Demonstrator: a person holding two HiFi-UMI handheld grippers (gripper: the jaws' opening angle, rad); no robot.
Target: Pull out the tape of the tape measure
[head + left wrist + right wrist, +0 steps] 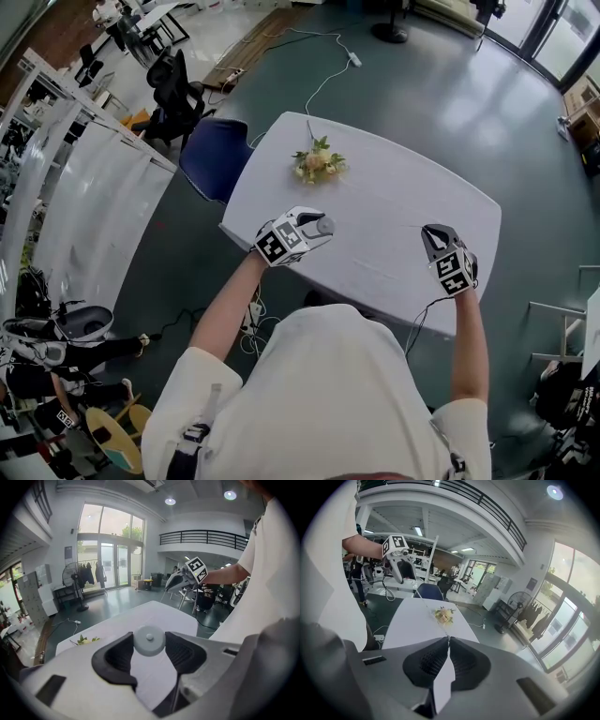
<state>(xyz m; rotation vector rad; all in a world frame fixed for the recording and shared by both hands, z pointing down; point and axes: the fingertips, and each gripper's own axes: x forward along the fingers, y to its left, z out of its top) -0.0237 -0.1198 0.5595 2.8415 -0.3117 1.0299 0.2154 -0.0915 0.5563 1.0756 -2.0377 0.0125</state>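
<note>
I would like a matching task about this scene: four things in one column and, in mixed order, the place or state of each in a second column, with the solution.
1 tape measure
2 flowers
3 chair
4 right gripper

A lying on the white table
B closed on the thin tape
C between the left gripper's jaws
D blue, beside the table

Pairs: 1-C, 2-A, 3-D, 4-B

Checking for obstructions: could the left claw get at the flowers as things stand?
Likely not yet. Bare table lies between the left claw and the flowers, so the way is free, but its jaws are clamped on the tape measure.
</note>
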